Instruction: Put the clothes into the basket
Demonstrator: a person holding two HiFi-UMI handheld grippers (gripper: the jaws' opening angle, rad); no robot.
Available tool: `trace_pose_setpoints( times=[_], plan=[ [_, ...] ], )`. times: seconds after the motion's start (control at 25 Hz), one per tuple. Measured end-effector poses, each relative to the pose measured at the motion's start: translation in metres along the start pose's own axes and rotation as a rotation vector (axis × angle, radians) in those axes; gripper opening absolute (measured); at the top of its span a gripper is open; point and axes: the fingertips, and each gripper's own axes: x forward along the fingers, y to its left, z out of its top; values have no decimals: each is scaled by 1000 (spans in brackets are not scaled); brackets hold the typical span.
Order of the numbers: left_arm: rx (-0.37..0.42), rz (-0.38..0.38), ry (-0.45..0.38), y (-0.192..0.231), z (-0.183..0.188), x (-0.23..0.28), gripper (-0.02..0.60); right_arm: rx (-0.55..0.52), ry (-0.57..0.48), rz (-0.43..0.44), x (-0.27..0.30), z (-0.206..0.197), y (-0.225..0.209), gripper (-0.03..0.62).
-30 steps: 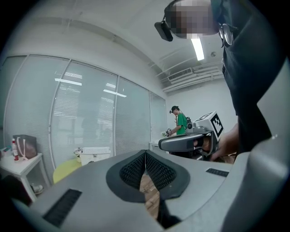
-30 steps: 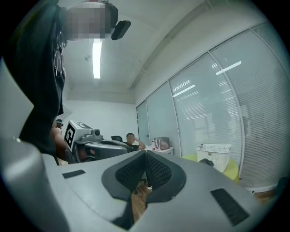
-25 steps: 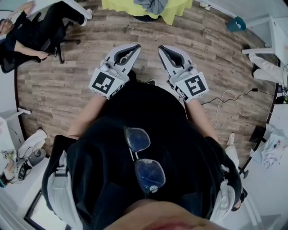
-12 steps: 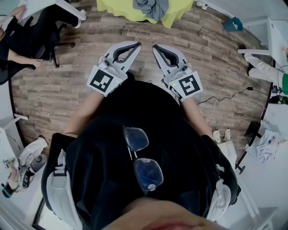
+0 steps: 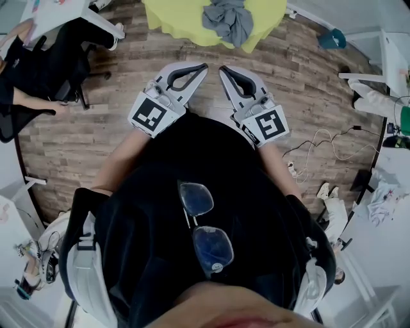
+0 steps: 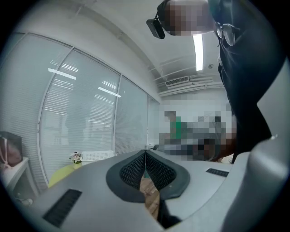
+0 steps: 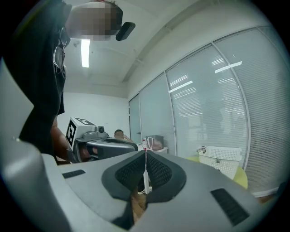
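Observation:
A heap of grey clothes (image 5: pixel 228 17) lies on a yellow table (image 5: pixel 168 19) at the top of the head view, ahead of me. A white basket (image 7: pixel 221 158) stands on that table (image 7: pixel 241 176); the left gripper view also shows the basket (image 6: pixel 97 155). Both grippers are held out above the wooden floor, short of the table. The left gripper (image 5: pixel 197 66) is shut with nothing in it, its tips meeting (image 6: pixel 145 152). The right gripper (image 5: pixel 223 69) is shut and empty as well (image 7: pixel 145 152). They point inward towards each other.
A seated person on an office chair (image 5: pixel 38 61) is at the far left. White tables (image 5: pixel 384 51) stand at the right, with cables (image 5: pixel 320 144) on the floor and a teal object (image 5: pixel 336 36) near them. The left gripper's body (image 7: pixel 102 144) shows in the right gripper view.
The yellow table and grey clothes have come further into view at the top. Both grippers stay shut, held the same way in front of me.

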Motion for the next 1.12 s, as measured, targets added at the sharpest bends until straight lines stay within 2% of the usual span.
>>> trace_pose_setpoints(
  times=[0.28,0.48,0.68,0.84,1.04,1.12],
  plan=[
    [-23,-51,-1,52,-6,-28,11,10,-7,-39,60,2,13,26],
    [-12,-74,44,70,-15,-45,11,52,-4,-59,81,-3,21,26],
    [-33,-59,30,87,-17,-52,11,62,3,-64,97,-2,20,26],
    [-62,-30,-34,98,-10,-51,11,62,9,-64,105,-3,12,26],
    [-30,-18,7,115,-15,-47,11,59,8,-50,119,-4,-2,26],
    [-36,-8,-5,122,-14,-41,11,56,2,-42,124,-2,-9,26]
  ],
)
